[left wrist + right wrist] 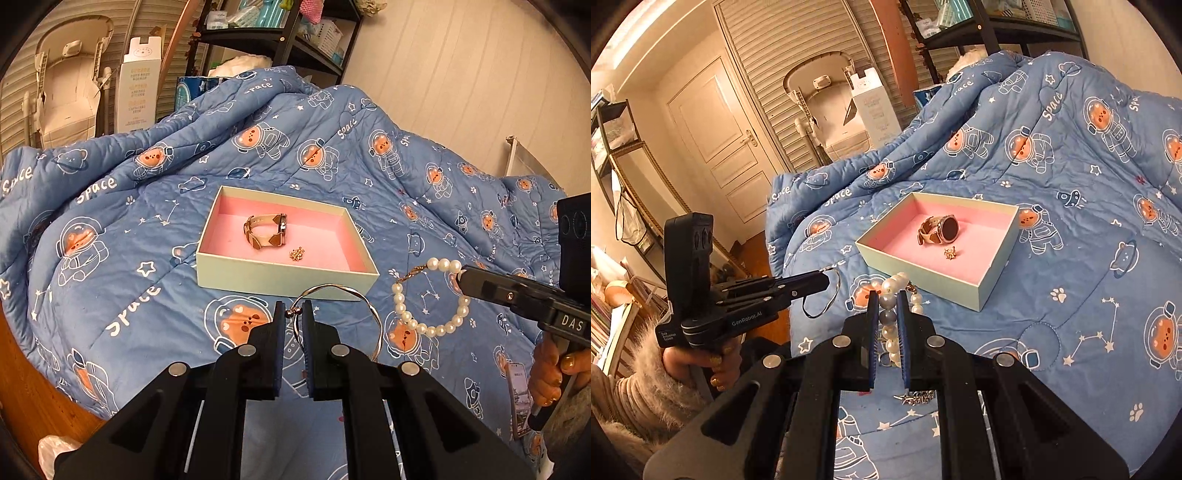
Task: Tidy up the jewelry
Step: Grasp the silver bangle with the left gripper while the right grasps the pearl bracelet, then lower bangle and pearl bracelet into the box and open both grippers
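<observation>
We start close in, at the bottom of the left wrist view, where our left gripper (294, 314) has its two black fingers squeezed nearly together on a thin silver bangle (354, 295). The bangle's little ball end sits right between the tips, and the ring of wire loops away to the right and back down beside the right finger. In the right wrist view, at the bottom middle, our right gripper (886, 306) is pinched the same way on a pearl bracelet (892, 332). A few pearls poke up above the tips and the rest of the string hangs down between the fingers. Both pieces look lifted off the blue space blanket (147, 266), not lying on it. Just past both sets of fingers, toward the middle of each frame, sits the open box (255, 275) with a pale green outside and a pink floor. This is what the next move turns on, we think: the box lies straight ahead and a bit lower than what we hold. From the left side its long way runs across the frame. From the right side it runs slanted, with a corner toward us. Both grippers look about equally near it. Both point forward and slope down at the bed. Inside the box already lie a watch (940, 229) and a small gold charm (950, 253), so there is free pink floor near the front wall.
</observation>
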A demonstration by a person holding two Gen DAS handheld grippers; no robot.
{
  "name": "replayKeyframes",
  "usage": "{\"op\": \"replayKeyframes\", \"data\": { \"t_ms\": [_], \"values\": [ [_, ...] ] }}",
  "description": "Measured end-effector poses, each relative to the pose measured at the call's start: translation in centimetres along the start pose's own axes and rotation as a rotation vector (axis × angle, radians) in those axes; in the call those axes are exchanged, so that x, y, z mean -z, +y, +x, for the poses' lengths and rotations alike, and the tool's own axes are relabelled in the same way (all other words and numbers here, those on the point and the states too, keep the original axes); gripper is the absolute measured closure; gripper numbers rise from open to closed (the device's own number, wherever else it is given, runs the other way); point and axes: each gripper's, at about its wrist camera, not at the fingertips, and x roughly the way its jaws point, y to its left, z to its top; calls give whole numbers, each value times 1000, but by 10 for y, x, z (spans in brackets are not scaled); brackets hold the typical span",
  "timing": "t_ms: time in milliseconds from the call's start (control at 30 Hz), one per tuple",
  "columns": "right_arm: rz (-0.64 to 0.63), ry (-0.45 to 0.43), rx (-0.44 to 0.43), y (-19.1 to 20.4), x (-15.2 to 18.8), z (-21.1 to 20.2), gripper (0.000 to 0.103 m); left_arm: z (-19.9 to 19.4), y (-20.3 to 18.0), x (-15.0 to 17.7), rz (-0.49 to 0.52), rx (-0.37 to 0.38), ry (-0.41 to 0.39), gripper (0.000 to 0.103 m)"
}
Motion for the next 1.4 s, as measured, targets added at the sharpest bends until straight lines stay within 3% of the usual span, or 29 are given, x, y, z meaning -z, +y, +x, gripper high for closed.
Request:
{"op": "replayKeyframes", "data": {
  "t_ms": [300,500,833,1400],
  "values": [
    [-9,-39,11,-5,-30,21,93,17,3,-29,26,1,-1,95],
    [-14,-36,39,-16,-47,42,93,43,12,-51,46,-9,41,95],
    [-32,30,93,-37,-64,86,93,104,26,-86,95,18,228,95],
    [-124,154,175,-54,-73,135,93,166,22,-99,211,22,481,95]
  ]
}}
